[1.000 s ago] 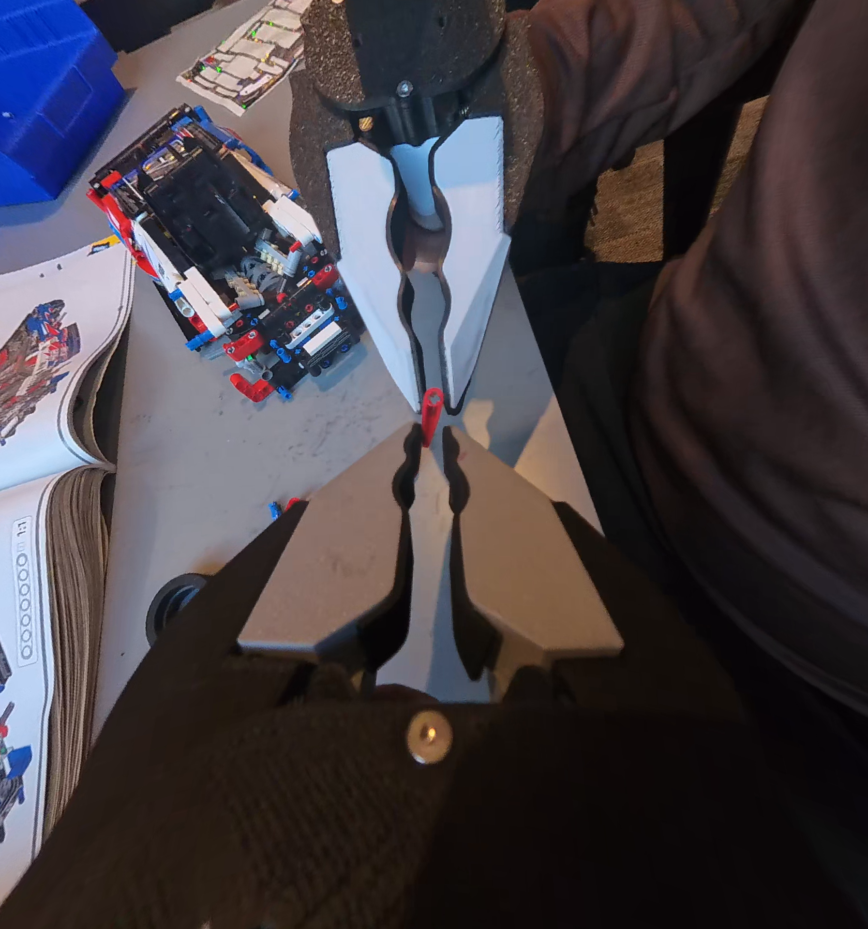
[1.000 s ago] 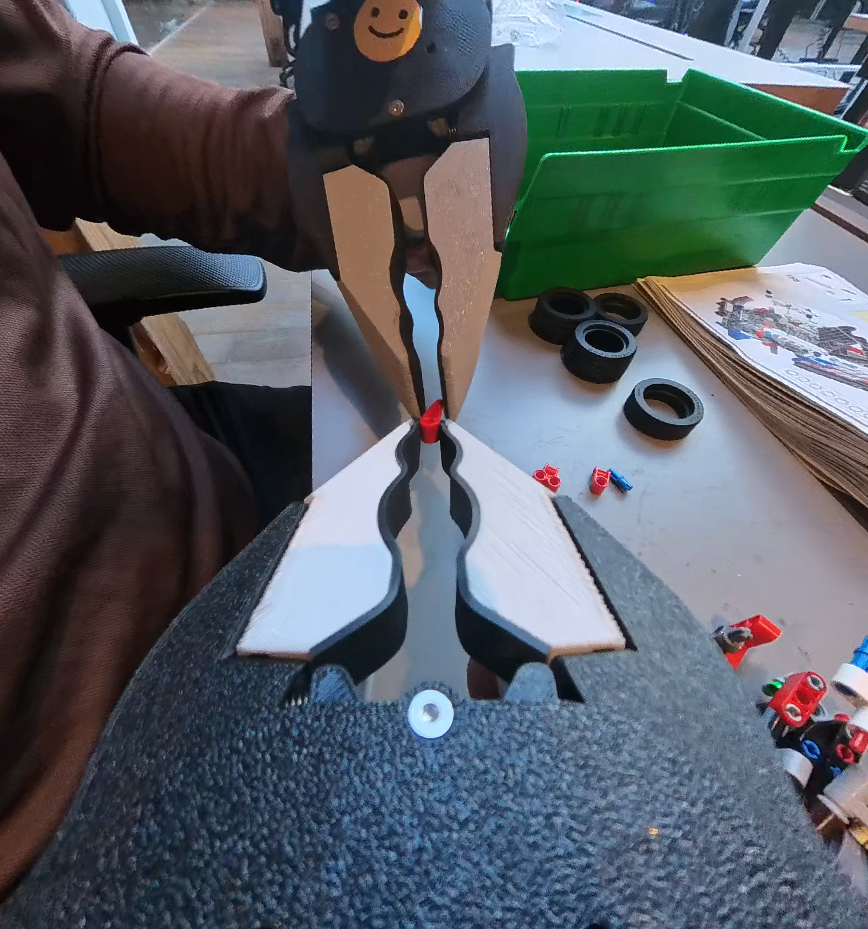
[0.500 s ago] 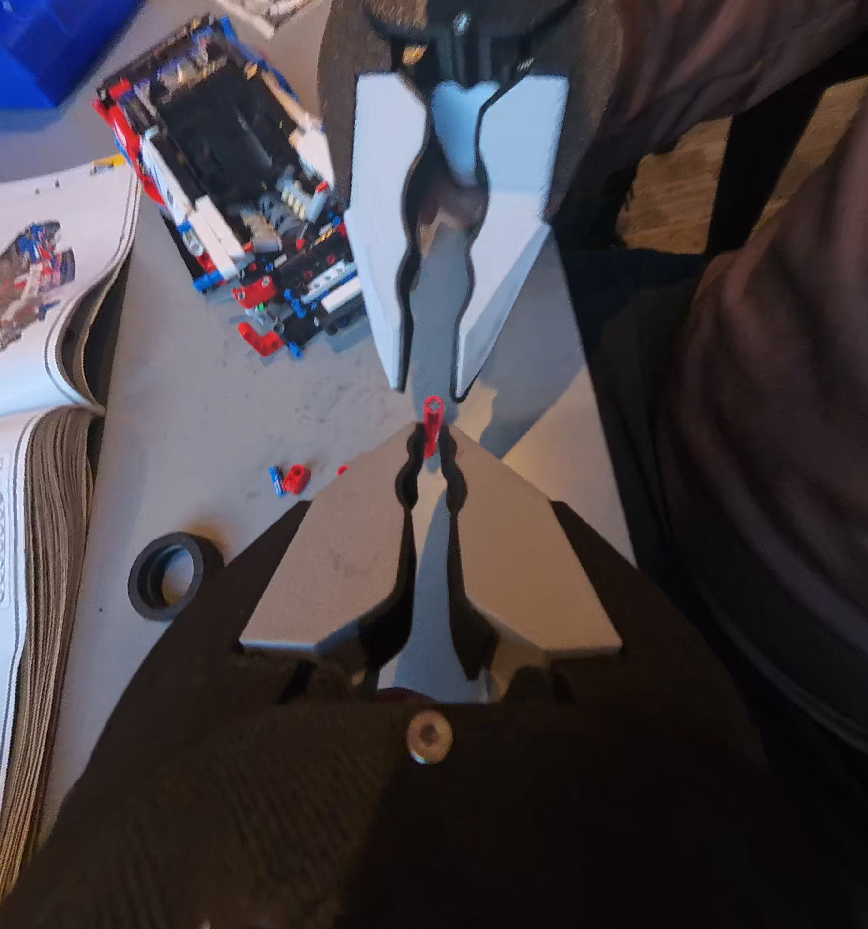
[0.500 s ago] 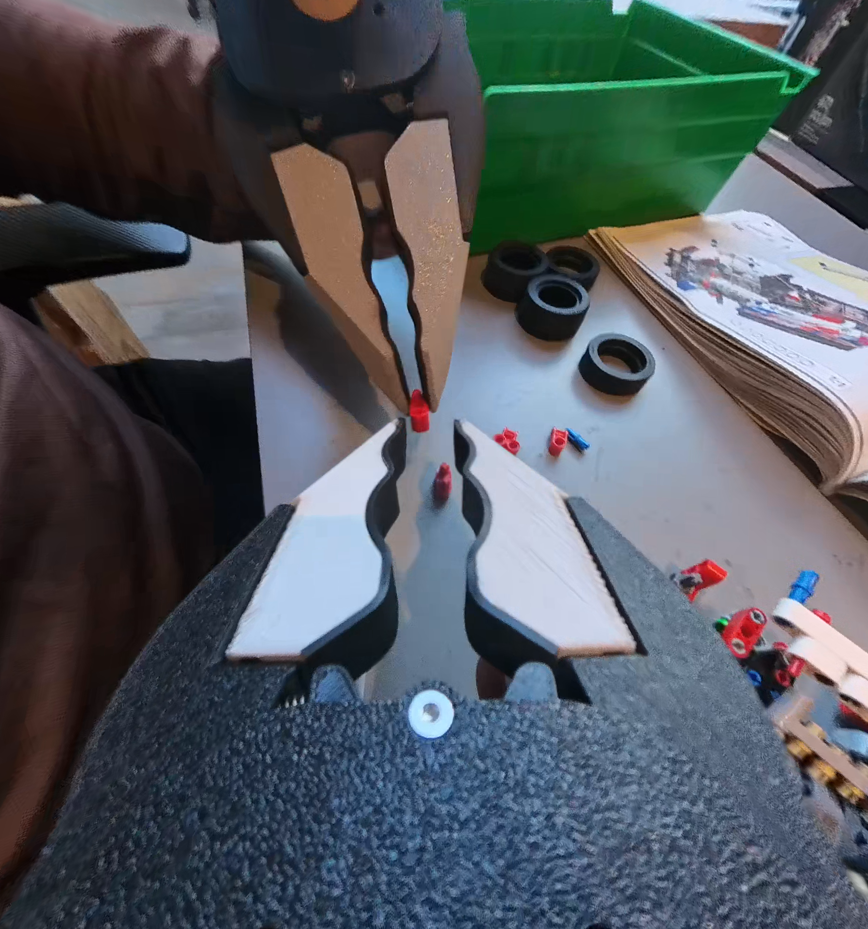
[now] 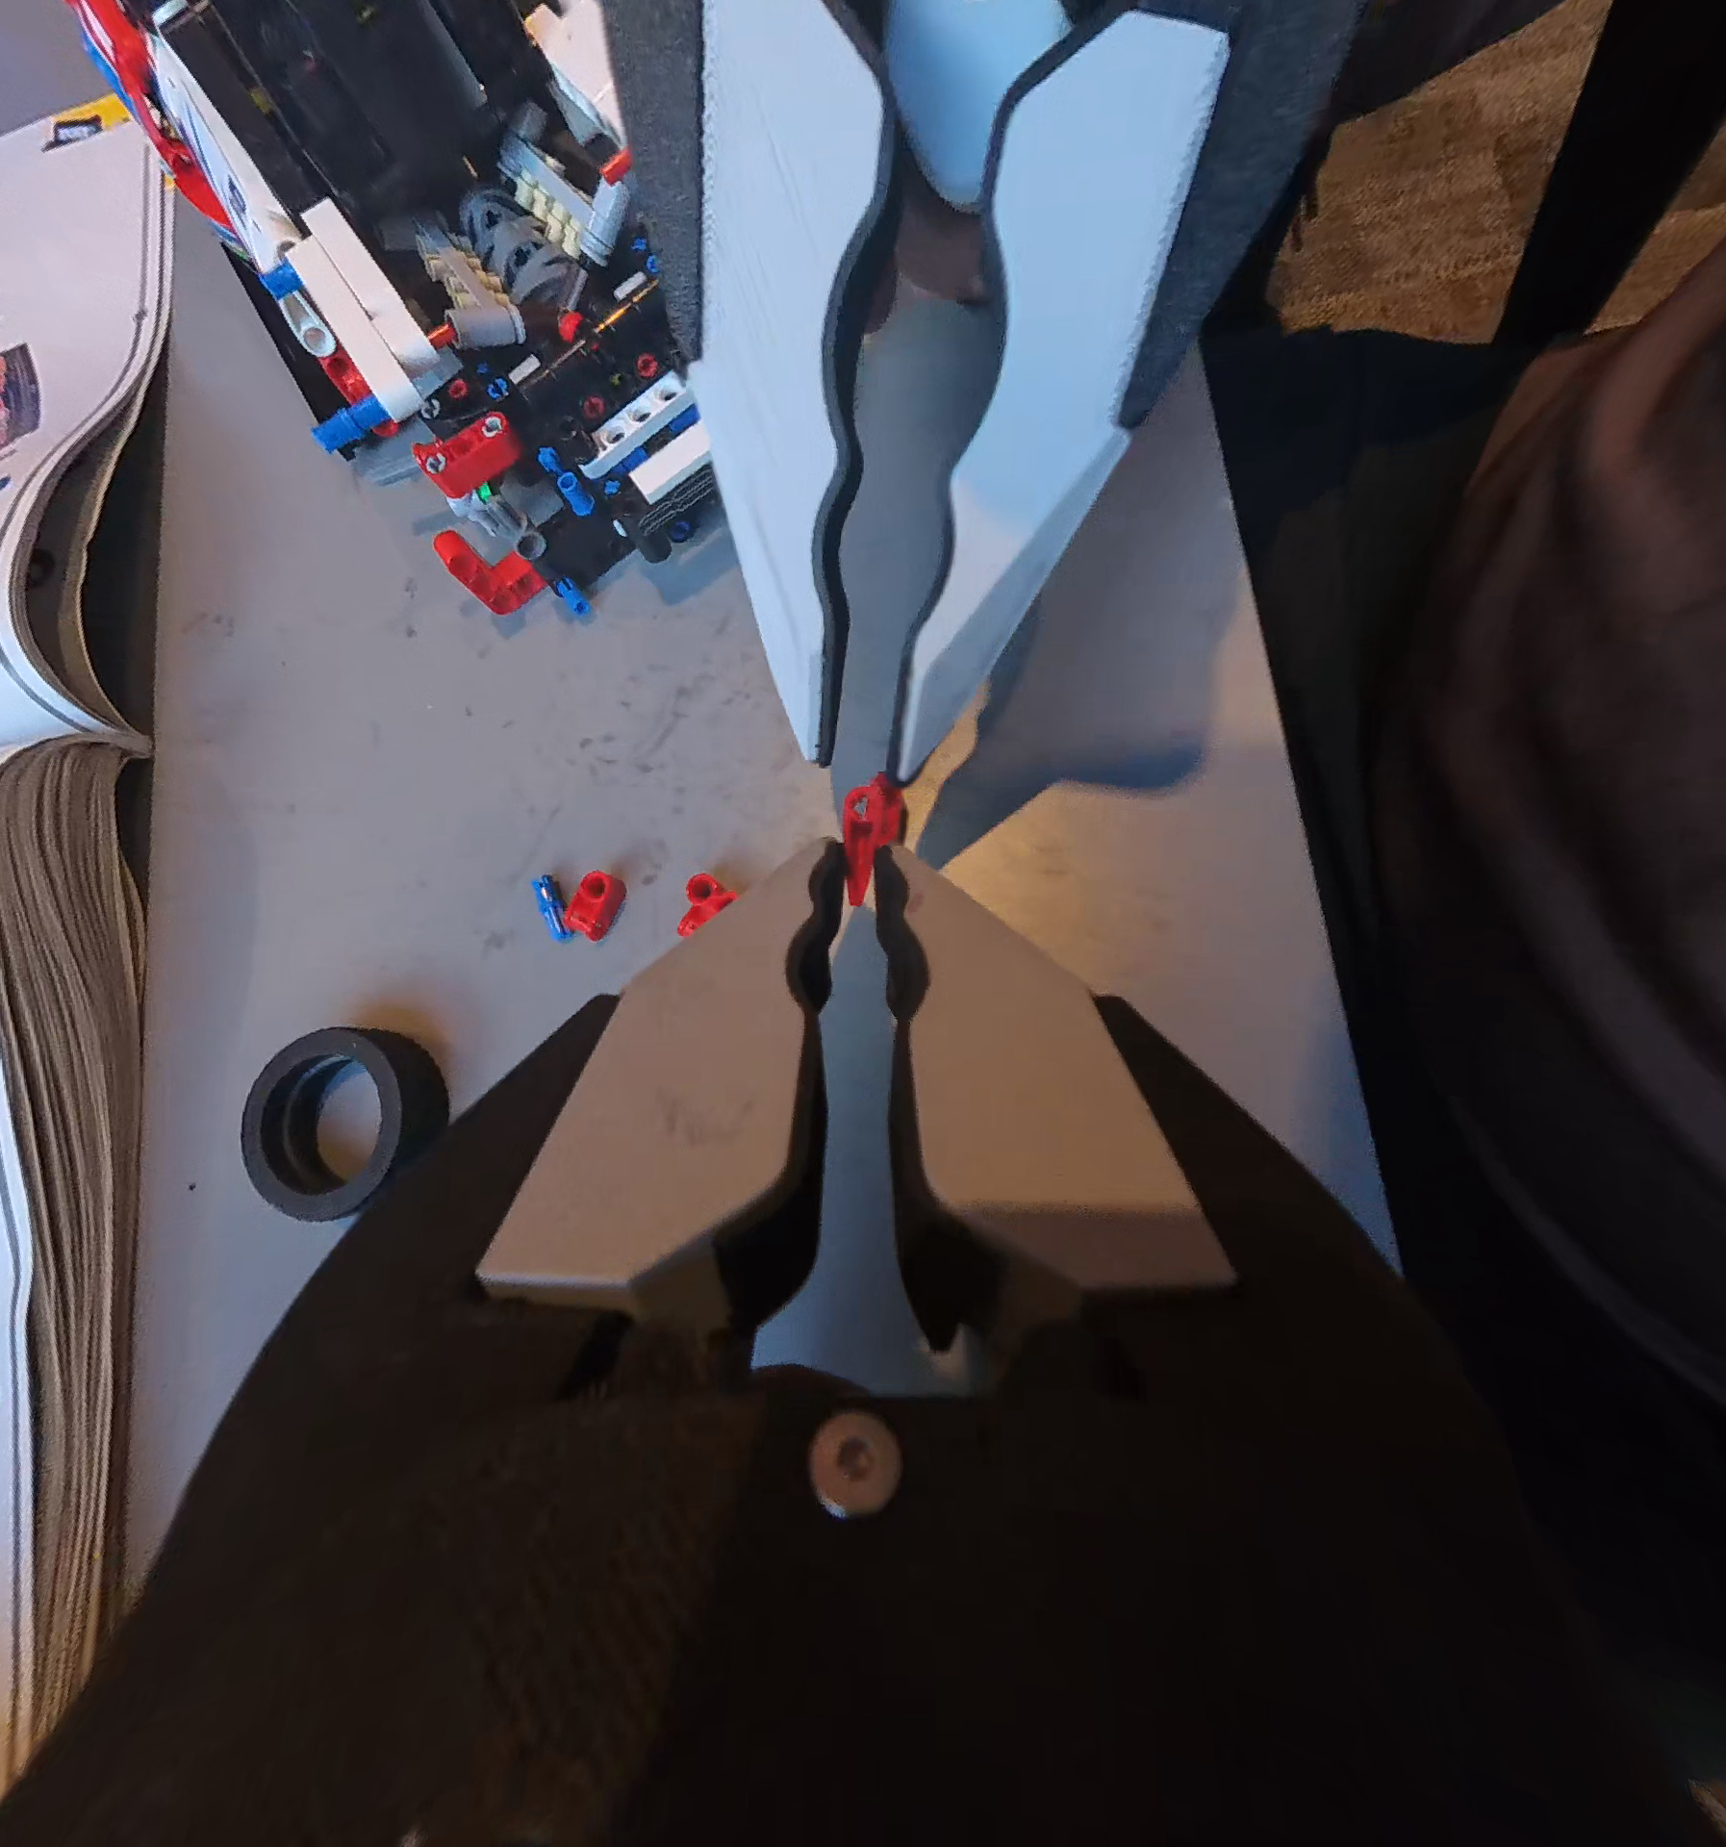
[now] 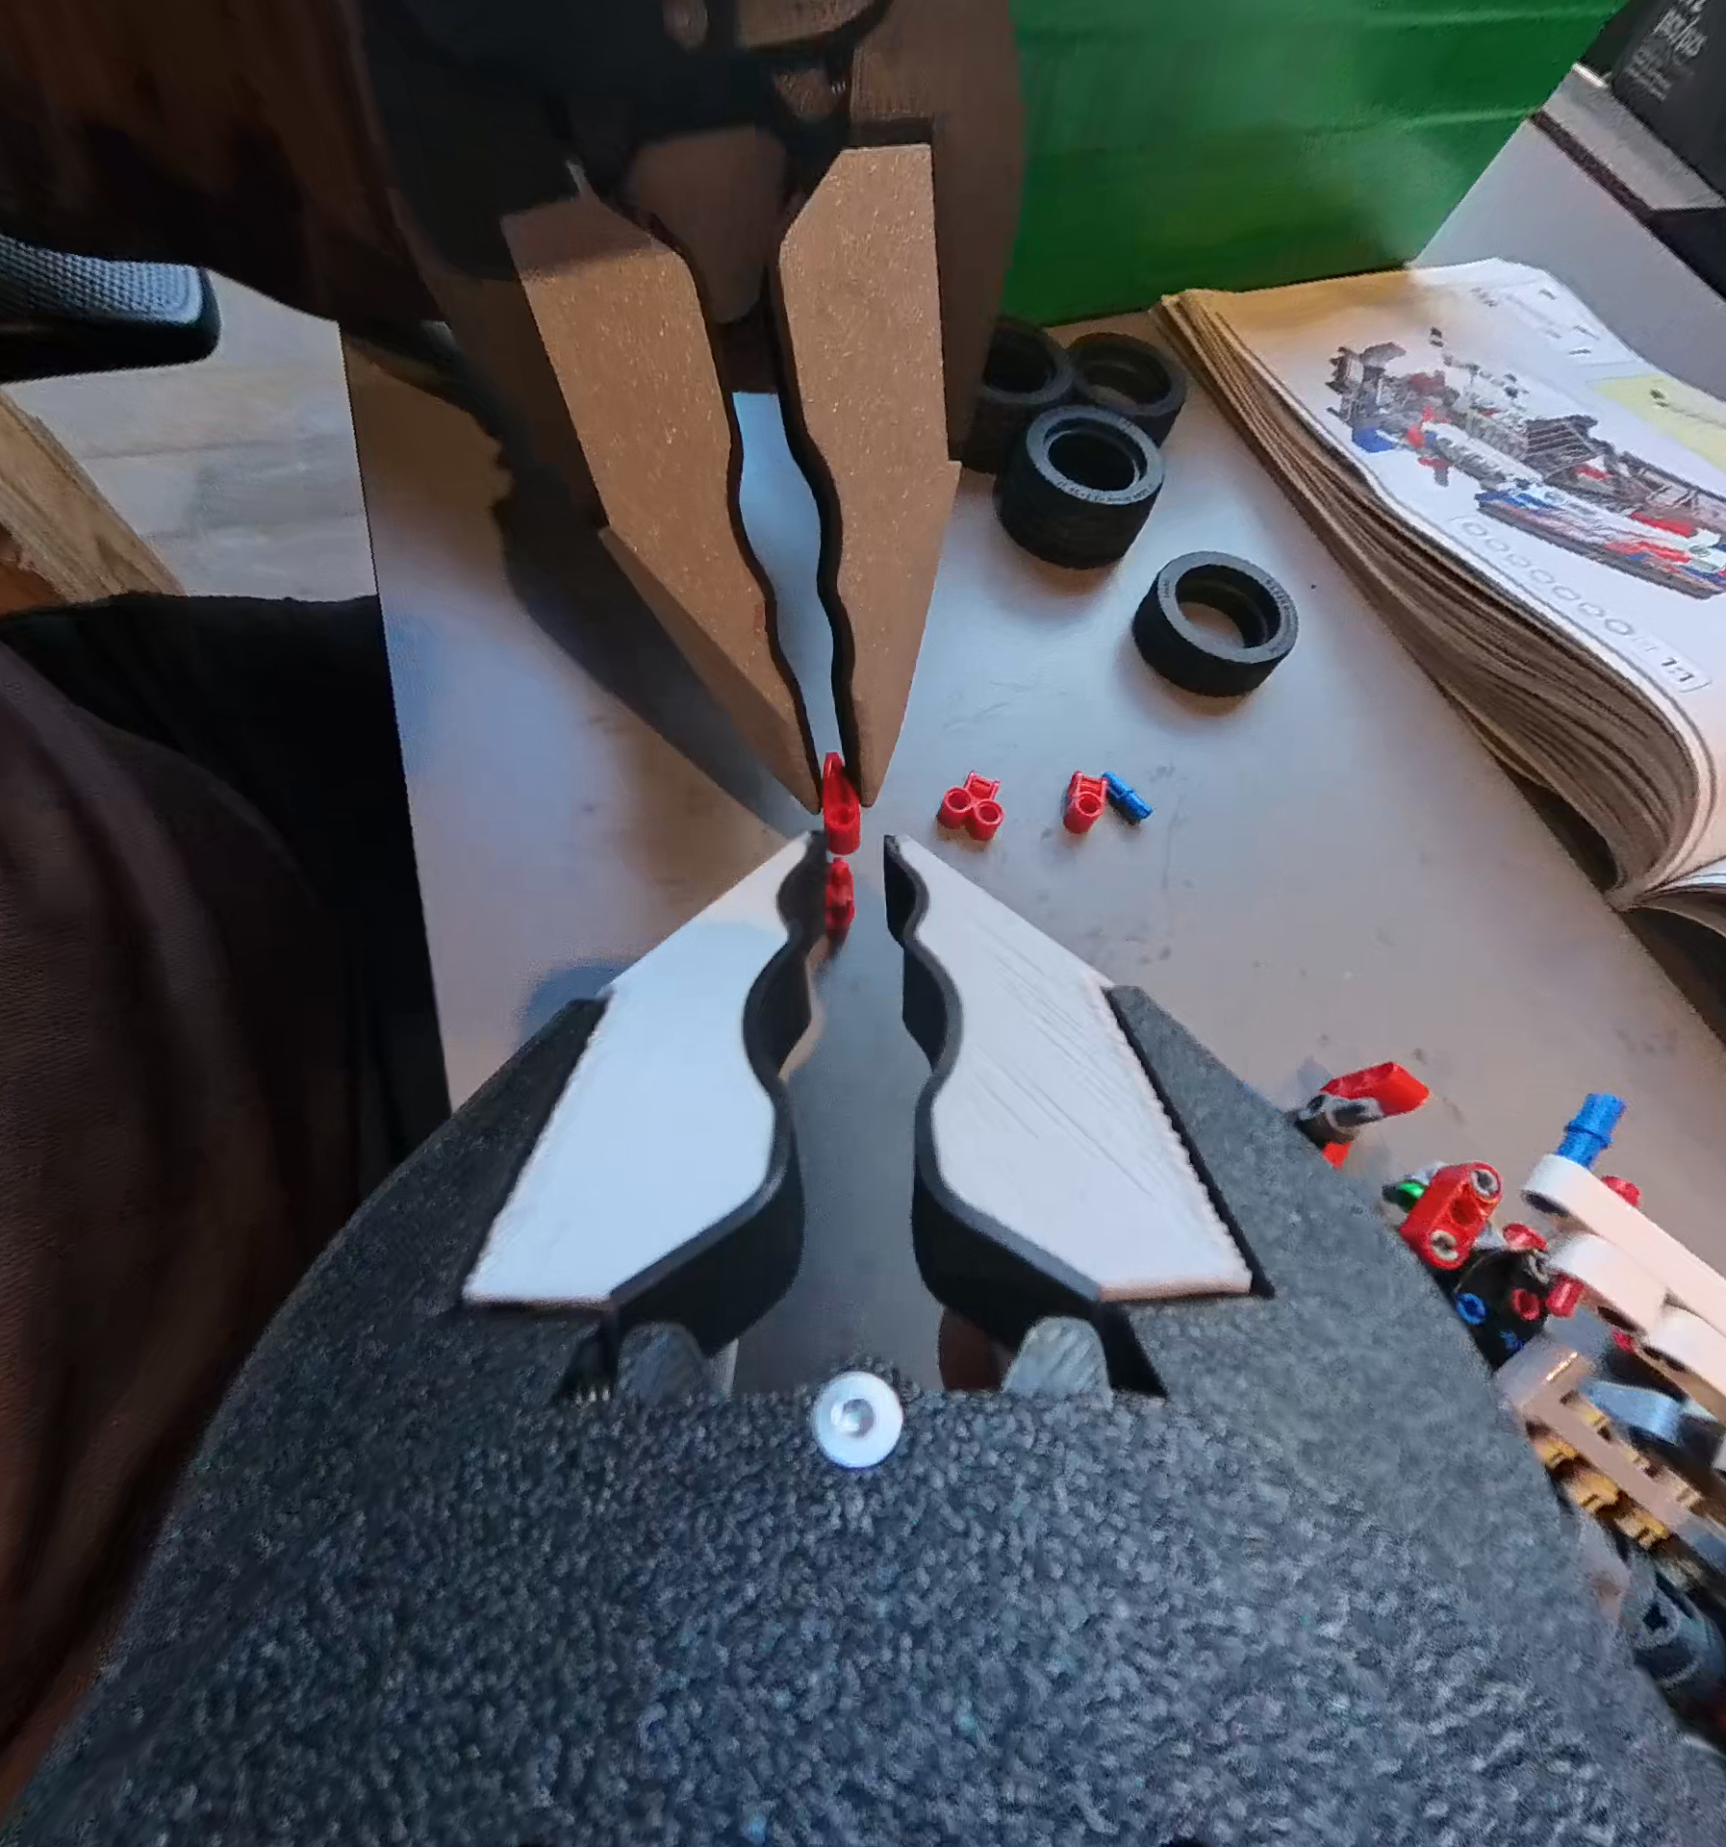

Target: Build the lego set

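Note:
My left gripper (image 5: 854, 865) is shut on a small red lego connector (image 5: 864, 840) at its fingertips, just above the grey table (image 5: 389, 750). The same gripper (image 6: 839, 790) and connector (image 6: 840, 810) show in the right wrist view. My right gripper (image 6: 849, 850) faces it tip to tip, with its jaws a small way apart and clamping nothing; it also shows in the left wrist view (image 5: 864, 770). A second small red piece (image 6: 839, 890) sits between the right fingers, close to the left one. I cannot tell whether it lies on the table.
The part-built lego car (image 5: 419, 300) stands beyond, also low right in the right wrist view (image 6: 1589, 1299). An open instruction book (image 6: 1539, 520), black tyres (image 6: 1214, 625) (image 5: 339, 1119), loose red and blue pieces (image 6: 969, 805) (image 5: 589, 905) and a green bin (image 6: 1239, 130) are around. A person's body lines the table edge. Only a small space, under 4 cm, lies between the two pairs of fingers.
A second ago both grippers pinched the red parts together. The right gripper has opened and let go; a second red piece now shows apart. Both grippers are lower over the table.

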